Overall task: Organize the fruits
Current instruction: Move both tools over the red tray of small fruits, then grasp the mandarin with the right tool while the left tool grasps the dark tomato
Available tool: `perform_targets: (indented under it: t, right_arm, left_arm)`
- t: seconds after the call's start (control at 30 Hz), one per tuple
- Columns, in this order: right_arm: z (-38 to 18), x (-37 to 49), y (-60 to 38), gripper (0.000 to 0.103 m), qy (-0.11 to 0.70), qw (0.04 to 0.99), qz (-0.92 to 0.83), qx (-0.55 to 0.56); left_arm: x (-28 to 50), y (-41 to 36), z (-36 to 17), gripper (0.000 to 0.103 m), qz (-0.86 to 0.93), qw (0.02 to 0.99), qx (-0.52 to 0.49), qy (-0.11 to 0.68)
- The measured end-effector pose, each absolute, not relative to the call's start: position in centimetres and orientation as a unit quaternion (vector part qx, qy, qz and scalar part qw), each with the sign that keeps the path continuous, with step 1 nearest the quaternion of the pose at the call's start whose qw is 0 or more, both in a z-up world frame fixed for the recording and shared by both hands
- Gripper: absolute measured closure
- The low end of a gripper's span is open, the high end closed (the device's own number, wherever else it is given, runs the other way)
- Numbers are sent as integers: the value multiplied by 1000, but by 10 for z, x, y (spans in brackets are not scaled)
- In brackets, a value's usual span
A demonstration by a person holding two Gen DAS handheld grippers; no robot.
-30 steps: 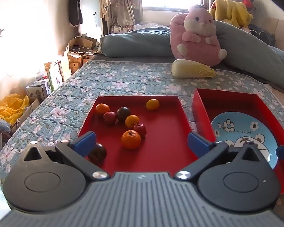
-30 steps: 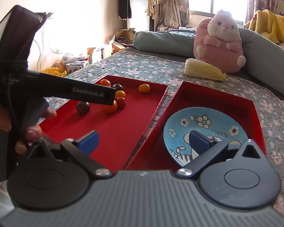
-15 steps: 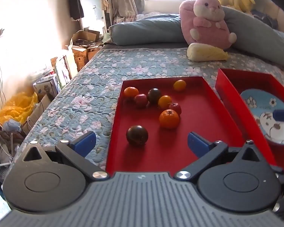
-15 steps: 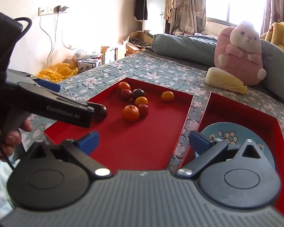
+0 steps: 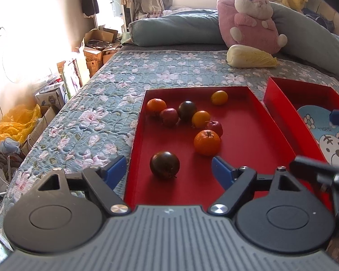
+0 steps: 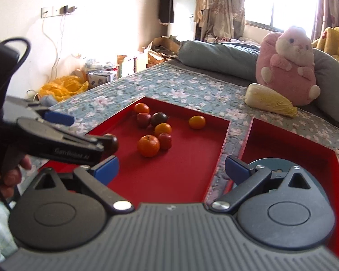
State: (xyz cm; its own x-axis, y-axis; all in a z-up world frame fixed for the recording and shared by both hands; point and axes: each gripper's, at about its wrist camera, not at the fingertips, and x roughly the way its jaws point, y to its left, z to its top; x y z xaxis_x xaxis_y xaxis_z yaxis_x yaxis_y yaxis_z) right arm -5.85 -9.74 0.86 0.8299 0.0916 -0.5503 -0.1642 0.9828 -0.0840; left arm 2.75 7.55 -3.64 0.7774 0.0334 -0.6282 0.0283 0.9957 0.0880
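While the left tongs [image 5: 169,169] stand spread wide apart and hold nothing, the left wrist view looks down their line at a dark fruit [image 5: 164,164] lying alone in the near part of the left red tray [image 5: 255,140]. One blue pad [image 5: 116,167] sits over the bed quilt [image 5: 106,103] outside the tray's rim and the other pad [image 5: 221,169] over the tray floor, so the fruit falls between them; that framing looks like the set-up for a pick. Just beyond lies a large orange [image 5: 207,142] with a small red fruit [image 5: 214,128] touching it, and five more fruits cluster toward the far wall. To the right, the second red tray [image 5: 280,113] carries a blue cartoon plate [image 5: 323,133], probably where the sorted fruit is meant to go. Against the frame half a second earlier, the dark fruit sits lower and larger here, so the left tongs have closed in on it.

From the right wrist view, the right tongs [image 6: 171,167] are likewise apart and empty, straddling the strip of quilt between the two trays, one pad over each. They seem parked by the plate [image 6: 271,162] to leave the fruit to the other hand. The left tongs' arm [image 6: 56,142] crosses in at the left, its tip hiding most of the dark fruit [image 6: 111,143]. Compared with a half second earlier, that arm reaches further into the tray.
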Motion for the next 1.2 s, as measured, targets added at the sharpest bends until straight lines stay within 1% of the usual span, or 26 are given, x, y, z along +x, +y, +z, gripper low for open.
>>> perform_targets:
  t: [0.1,0.17,0.2,0.23,0.27,0.33,0.37,0.43,0.53,0.57,0.7,0.73,0.87,0.93,1.1,1.13,1.2]
  right_arm:
    - [25,-48,-118,1,275,958,50,-56]
    - [26,-36,-124,1,272,958,65,-56]
    - [26,-32,-123,1,272,958,70,-55]
    - [26,-28,-121,5,272,958,77,-54]
    - [21,-25,-120,14,270,957,94,-55]
    - [14,-19,-113,22,275,953,118,-56]
    - [6,-15,-114,24,277,948,145,-62]
    - [-3,-8,-106,24,286,940,176,-66]
    - [-10,4,-97,26,306,926,210,-64]
    - [-12,8,-95,29,313,922,220,-61]
    - [-22,28,-89,35,346,903,249,-50]
    - [-24,32,-87,39,355,899,254,-46]
    - [-32,51,-81,47,389,883,261,-31]
    - [-36,58,-77,48,401,876,266,-25]
    - [-48,70,-63,49,418,869,258,-56]
    - [-50,71,-62,51,419,869,257,-55]
    - [-52,74,-57,51,417,872,248,-64]
  left_arm:
    - [30,71,-41,23,-2,943,37,330]
    - [29,65,-46,30,-7,944,36,327]
    - [29,60,-50,31,-12,943,44,328]
    - [29,56,-53,33,-16,943,51,329]
    - [29,54,-56,36,-19,942,54,330]
    - [33,54,-61,39,-22,939,49,340]
    - [37,55,-63,40,-16,937,45,346]
    - [43,62,-65,41,-1,936,24,350]
    - [52,74,-67,52,12,935,-9,355]
    - [56,76,-68,54,14,932,-13,361]
    - [63,72,-70,54,25,933,13,358]
    - [65,72,-71,54,30,933,19,358]
    - [71,77,-73,53,56,928,14,368]
    - [71,82,-73,53,64,927,0,371]
    - [74,86,-79,52,81,922,5,378]
    - [74,87,-80,52,83,922,4,379]
    - [75,88,-81,52,84,921,3,379]
